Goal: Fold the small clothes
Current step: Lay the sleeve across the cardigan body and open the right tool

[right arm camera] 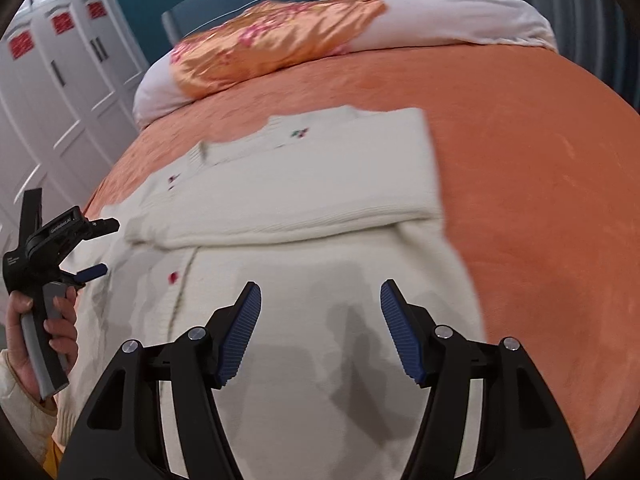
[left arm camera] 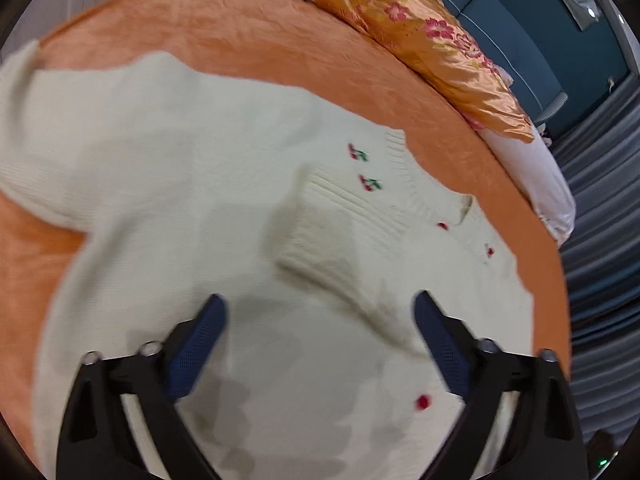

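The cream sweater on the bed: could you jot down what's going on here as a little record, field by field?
garment: cream sweater with small cherry motifs, spread on the bed
fold state: one sleeve folded across the body; the other sleeve spread out to the side
surface: orange bedspread
behind it: orange floral pillow
left gripper: open, above the sweater, nothing between its fingers
right gripper: open, above the sweater, holding nothing
person: a hand holding the left gripper's handle
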